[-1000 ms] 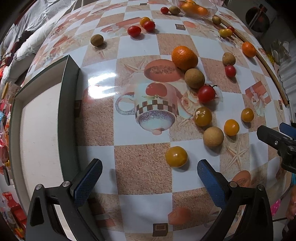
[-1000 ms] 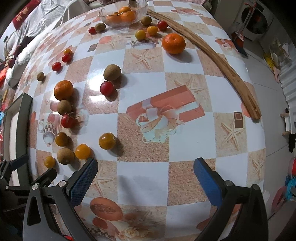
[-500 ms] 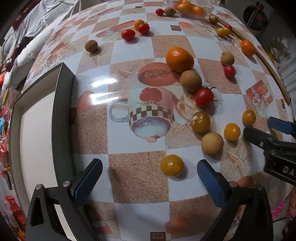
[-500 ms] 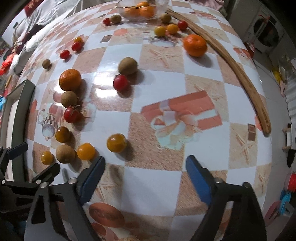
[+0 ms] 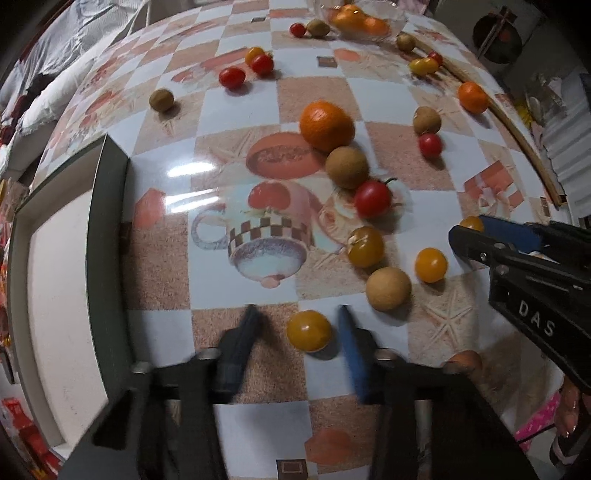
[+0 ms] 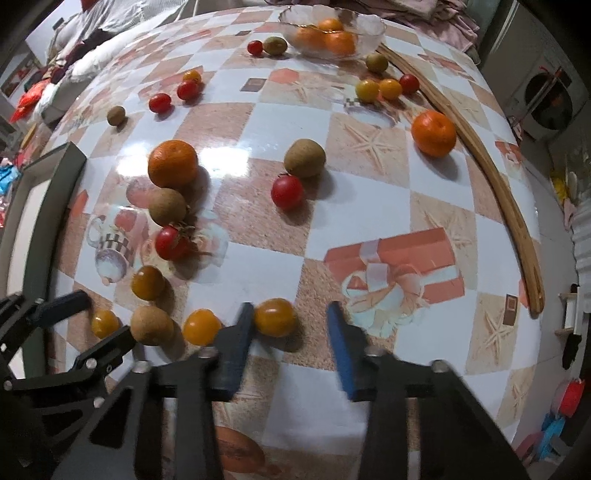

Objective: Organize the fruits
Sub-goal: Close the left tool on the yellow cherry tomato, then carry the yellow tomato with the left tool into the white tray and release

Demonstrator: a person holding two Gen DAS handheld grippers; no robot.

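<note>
**Both tongs straddle a yellow tomato each**

The left gripper (image 5: 297, 328) is spread, its blue pads either side of a yellow cherry tomato (image 5: 309, 329) near the tabletop's near edge, neither pad touching it. The right gripper (image 6: 290, 325) is likewise spread around another yellow tomato (image 6: 275, 316), whose left side sits against or just beside the left pad. The step in hand looks like a double pick. Next, each pair of fingers needs to close gently and centred, since round fruit will roll if nudged from one side.

The dark-rimmed tray (image 5: 107, 206) lies along the left edge, just beside the left gripper, with bare cloth between. The glass bowl (image 6: 373, 29) of oranges stands at the far edge, well apart. A brown longan (image 5: 388, 288) and other tomatoes crowd between the two grippers, so room there is tight.
</note>
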